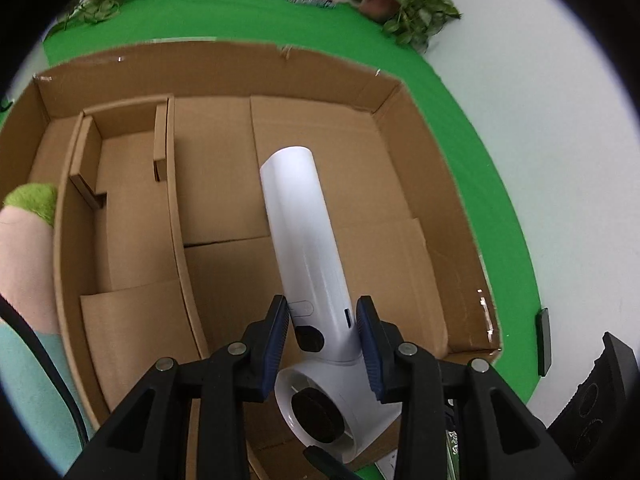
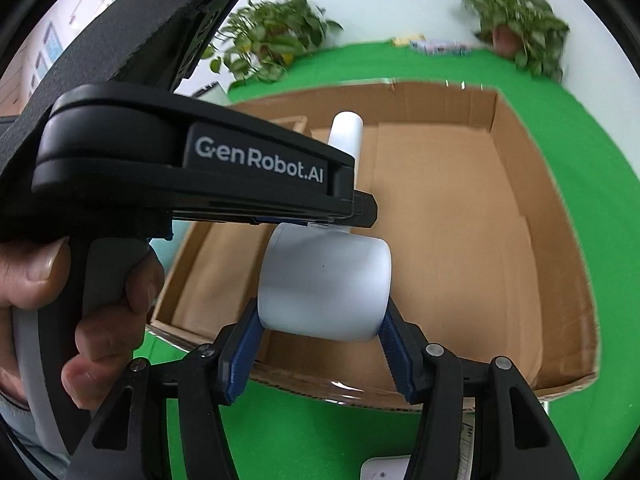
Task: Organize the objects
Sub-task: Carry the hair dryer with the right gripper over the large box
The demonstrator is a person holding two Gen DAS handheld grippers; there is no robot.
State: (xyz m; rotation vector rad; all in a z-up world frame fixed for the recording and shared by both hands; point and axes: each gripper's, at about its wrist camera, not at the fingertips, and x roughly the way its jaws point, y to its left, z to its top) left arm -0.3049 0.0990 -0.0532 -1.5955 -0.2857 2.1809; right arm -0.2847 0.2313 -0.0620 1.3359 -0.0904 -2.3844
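Green cloth [image 1: 460, 128] underlies an open brown cardboard box [image 1: 360, 76]; over it at frame centre, both the left gripper [image 1: 323, 328] and right gripper [image 2: 322, 334] clamp the white hair dryer [image 1: 308, 236].

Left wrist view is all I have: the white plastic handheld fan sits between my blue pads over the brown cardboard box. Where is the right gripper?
Observer: The right gripper flanks the white plastic handheld fan at its round head, with a blue pad on each side. I cannot confirm that it is clamping.
Operator: Can you see my left gripper from there?
Observer: Yes, side on. The left gripper crosses the fan's neck, and a bare hand wraps its handle.
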